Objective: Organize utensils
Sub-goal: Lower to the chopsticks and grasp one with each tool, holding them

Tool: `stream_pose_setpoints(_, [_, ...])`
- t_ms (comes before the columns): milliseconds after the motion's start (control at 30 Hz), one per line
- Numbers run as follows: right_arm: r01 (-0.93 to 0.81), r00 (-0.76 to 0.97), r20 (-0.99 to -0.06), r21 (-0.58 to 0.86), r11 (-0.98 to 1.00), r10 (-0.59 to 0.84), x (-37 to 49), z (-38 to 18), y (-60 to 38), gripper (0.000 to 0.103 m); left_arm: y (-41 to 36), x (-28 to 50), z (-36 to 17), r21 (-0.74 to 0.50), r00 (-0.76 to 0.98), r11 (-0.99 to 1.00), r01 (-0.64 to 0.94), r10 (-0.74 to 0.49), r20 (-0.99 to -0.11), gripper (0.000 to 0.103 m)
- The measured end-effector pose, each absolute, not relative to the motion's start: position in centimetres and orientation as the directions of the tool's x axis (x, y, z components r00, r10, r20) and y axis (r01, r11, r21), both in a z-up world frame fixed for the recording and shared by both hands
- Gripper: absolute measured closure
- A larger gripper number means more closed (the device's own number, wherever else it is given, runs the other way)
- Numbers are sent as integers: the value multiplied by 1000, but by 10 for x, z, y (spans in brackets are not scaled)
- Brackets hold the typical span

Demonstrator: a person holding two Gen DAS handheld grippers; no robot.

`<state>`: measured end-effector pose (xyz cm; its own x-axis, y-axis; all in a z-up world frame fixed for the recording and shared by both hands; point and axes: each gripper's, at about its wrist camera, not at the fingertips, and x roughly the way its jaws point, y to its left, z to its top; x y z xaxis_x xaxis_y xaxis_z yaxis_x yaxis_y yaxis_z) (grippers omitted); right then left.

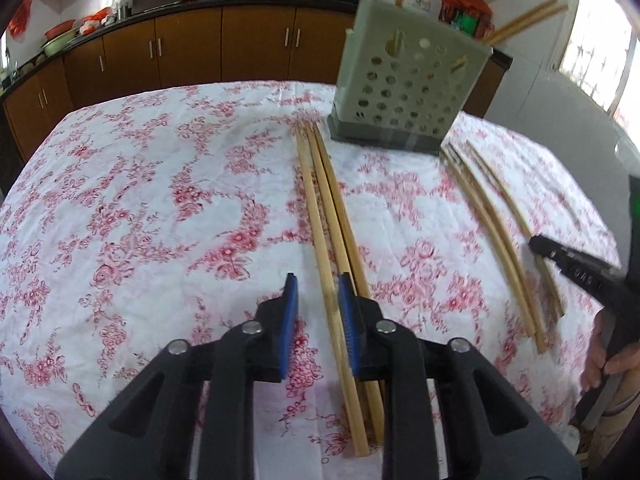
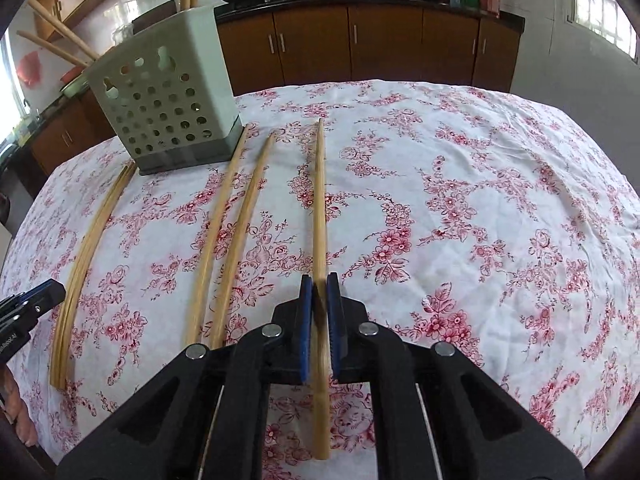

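Observation:
A pale green perforated utensil holder (image 1: 404, 92) stands at the far side of the table (image 1: 140, 200) with several chopsticks in it; it also shows in the right wrist view (image 2: 168, 96). Three bamboo chopsticks (image 1: 332, 216) lie side by side in front of it. My left gripper (image 1: 318, 300) is open, its pads either side of the leftmost one. My right gripper (image 2: 319, 300) is shut on a single chopstick (image 2: 319, 216) that lies along the cloth. Two more chopsticks (image 2: 228, 236) lie to its left.
The table has a white cloth with red flowers (image 2: 480, 200). Brown cabinets (image 1: 192, 52) with a black counter and woks run behind it. The right gripper shows at the right edge of the left wrist view (image 1: 580, 272).

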<state>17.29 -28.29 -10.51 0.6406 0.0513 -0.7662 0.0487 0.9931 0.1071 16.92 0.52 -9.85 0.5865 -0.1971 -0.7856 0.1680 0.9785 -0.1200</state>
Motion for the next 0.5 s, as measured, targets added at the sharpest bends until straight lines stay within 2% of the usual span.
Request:
stream_pose_setpoints(133, [26, 641, -764, 110, 994, 68, 167, -104, -283, 94, -2, 168, -100, -59, 602, 985, 163, -147, -785, 86])
stream_pose_setpoints(200, [15, 647, -760, 98, 995, 65, 165, -105, -280, 94, -1, 172, -101, -39, 607, 988, 150, -123, -785, 94])
stream_pose_setpoints(500, [97, 657, -754, 66, 993, -14, 183, -105, -307, 95, 57, 211, -96, -30, 612, 999, -11, -16, -790, 93])
